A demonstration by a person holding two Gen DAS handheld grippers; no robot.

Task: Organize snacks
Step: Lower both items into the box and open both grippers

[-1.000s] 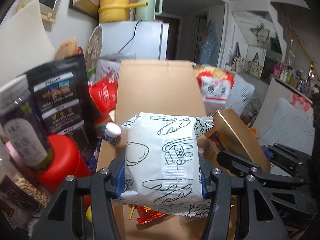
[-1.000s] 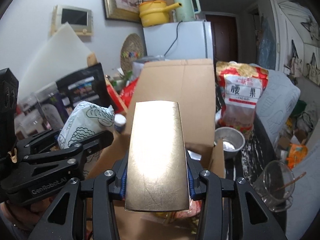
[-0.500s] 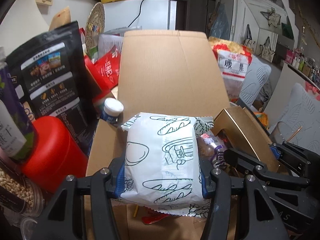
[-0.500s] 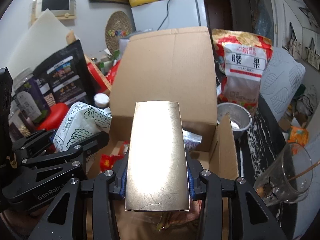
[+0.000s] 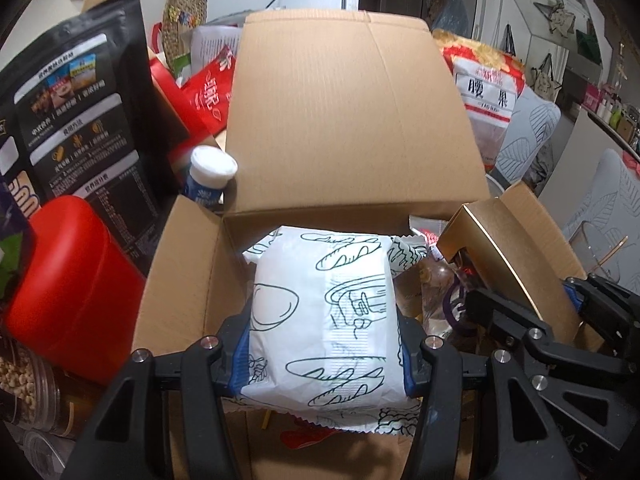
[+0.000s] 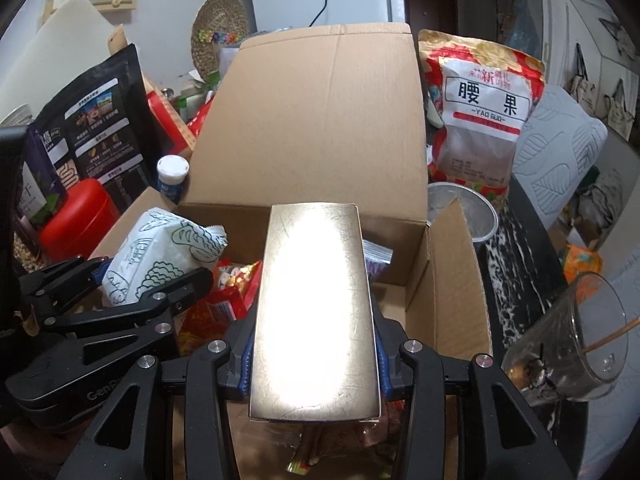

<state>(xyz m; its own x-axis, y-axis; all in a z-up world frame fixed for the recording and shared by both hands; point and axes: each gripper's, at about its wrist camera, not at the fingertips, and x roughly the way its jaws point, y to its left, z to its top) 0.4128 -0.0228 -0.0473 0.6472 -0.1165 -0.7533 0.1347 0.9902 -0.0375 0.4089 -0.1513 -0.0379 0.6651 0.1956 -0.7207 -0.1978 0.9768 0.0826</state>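
Observation:
My left gripper (image 5: 323, 354) is shut on a white snack bag with green bread drawings (image 5: 324, 312) and holds it over the left side of an open cardboard box (image 5: 348, 112). The bag also shows in the right wrist view (image 6: 160, 252). My right gripper (image 6: 314, 364) is shut on a shiny gold box (image 6: 316, 312), held over the middle of the cardboard box (image 6: 316, 120). The gold box shows at the right in the left wrist view (image 5: 492, 252). Red and purple snack packets (image 6: 224, 300) lie inside the cardboard box.
A black pouch (image 5: 76, 120), a red container (image 5: 68, 284) and a white-capped bottle (image 5: 210, 172) stand left of the box. A red cashew bag (image 6: 480, 116), a metal bowl (image 6: 476, 216) and a tilted glass (image 6: 568, 340) are on the right.
Both grippers have moved forward and down toward the cardboard box, each still holding its item. The box interior now fills more of both views.

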